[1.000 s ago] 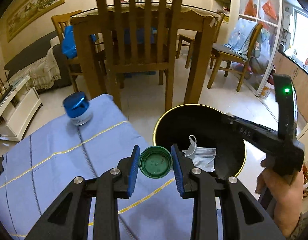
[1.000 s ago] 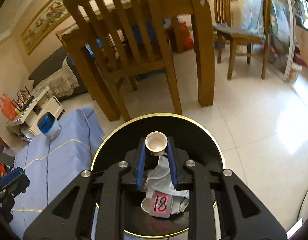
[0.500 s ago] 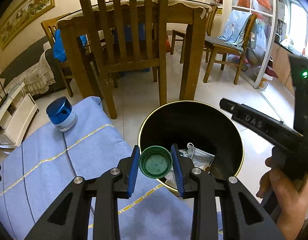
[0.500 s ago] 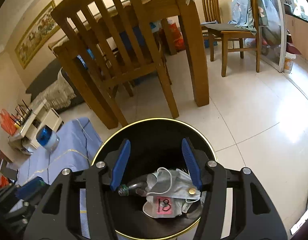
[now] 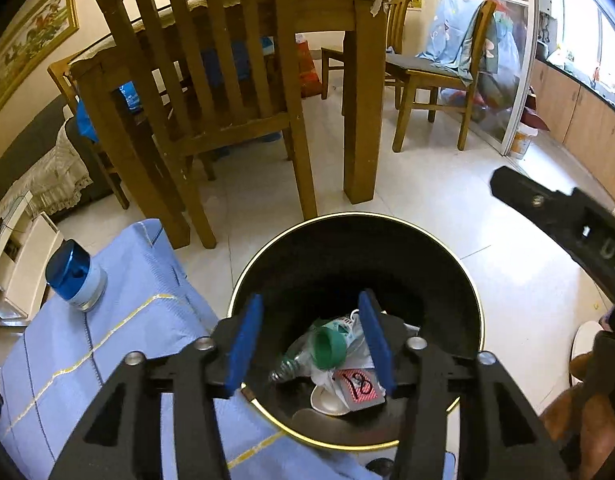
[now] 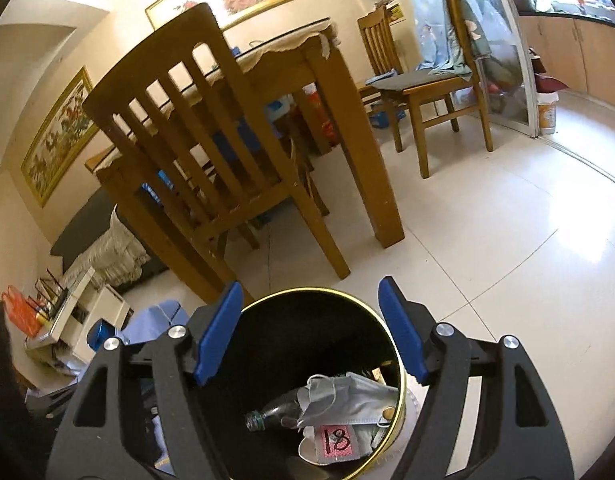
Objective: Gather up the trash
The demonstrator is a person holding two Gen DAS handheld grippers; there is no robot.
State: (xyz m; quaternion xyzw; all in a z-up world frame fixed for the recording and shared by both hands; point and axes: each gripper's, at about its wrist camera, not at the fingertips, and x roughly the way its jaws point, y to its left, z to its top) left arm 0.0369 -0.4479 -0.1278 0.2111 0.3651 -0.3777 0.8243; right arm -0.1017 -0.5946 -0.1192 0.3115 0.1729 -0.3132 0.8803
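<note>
A black trash bin with a gold rim (image 5: 478, 320) stands on the floor beside the blue cloth. My left gripper (image 5: 310, 304) hangs over its mouth with its jaws opening. The green cap (image 5: 327, 346) is loose between and below the blue pads, touching neither, above a face mask (image 6: 347, 396), a clear bottle (image 6: 275, 412) and a pink card marked 18 (image 6: 335, 440). My right gripper (image 6: 311, 332) is above the bin's rim (image 6: 307, 291), jaws opening wide with nothing between them. Its black body (image 5: 567, 220) shows at the right of the left wrist view.
A blue-lidded jar (image 5: 75, 280) stands on the blue cloth (image 5: 107, 360) left of the bin. A wooden chair (image 5: 227, 92) and table leg (image 5: 359, 120) stand close behind the bin. White tiled floor (image 6: 507, 260) spreads to the right. A hand (image 5: 587, 412) holds the right gripper.
The left gripper moved from the cloth to over the bin and let go of the green cap. The right gripper dropped its small white cup into the bin, opened wide and tilted up.
</note>
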